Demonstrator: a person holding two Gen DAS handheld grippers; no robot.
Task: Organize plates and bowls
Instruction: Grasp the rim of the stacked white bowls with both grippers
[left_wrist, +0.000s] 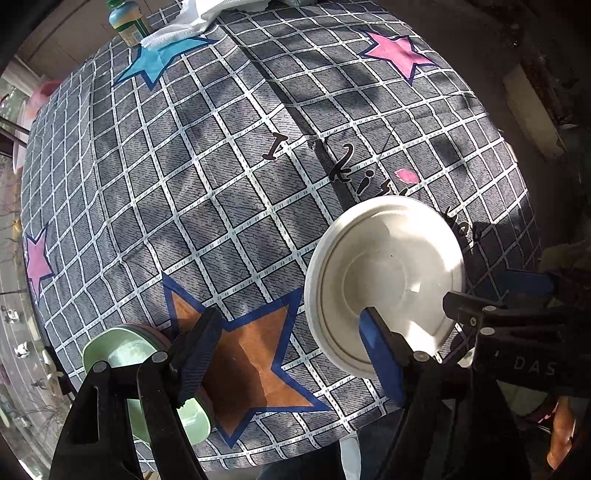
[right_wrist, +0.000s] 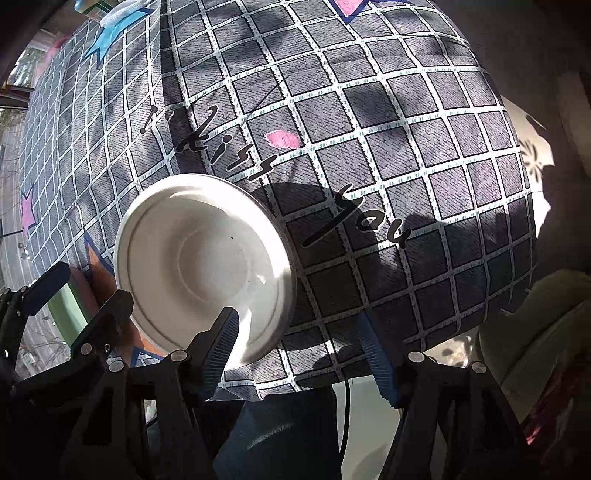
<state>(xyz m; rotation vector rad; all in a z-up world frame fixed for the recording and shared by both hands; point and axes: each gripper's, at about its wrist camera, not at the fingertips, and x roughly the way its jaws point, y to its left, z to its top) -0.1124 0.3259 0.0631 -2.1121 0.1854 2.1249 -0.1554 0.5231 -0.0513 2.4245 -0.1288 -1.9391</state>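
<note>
Black arms of the left gripper (left_wrist: 291, 354) fill the bottom of its own view, and its two blue-padded fingers stand wide apart with nothing clamped between them. Under its left finger lies a pale green bowl (left_wrist: 122, 354), sitting in a second dish of which only a pinkish rim shows. Between the fingers, on the cloth, is printed an orange star with blue border (left_wrist: 251, 354). Just under the tip of its right finger sits the stack of white bowls (left_wrist: 384, 273), nested one in another, upright on the desk (left_wrist: 184, 184); the finger crosses the near rim in the picture, but I cannot tell if it touches. Beyond the stack, to the right, the right gripper (left_wrist: 498, 291) comes into this view as black arms and one blue pad. In the right wrist view, the right gripper (right_wrist: 306, 339) also has its fingers spread wide and holds nothing; the white bowls (right_wrist: 199, 258) lie to the left of its left finger, whose tip overlaps the rim. Only checked cloth is between these fingers. Far from both grippers, at the other edge of the grey checked tablecloth, stand a bottle with yellow-green label (left_wrist: 127, 22) and a white towel (left_wrist: 192, 22), next to a blue star.
</note>
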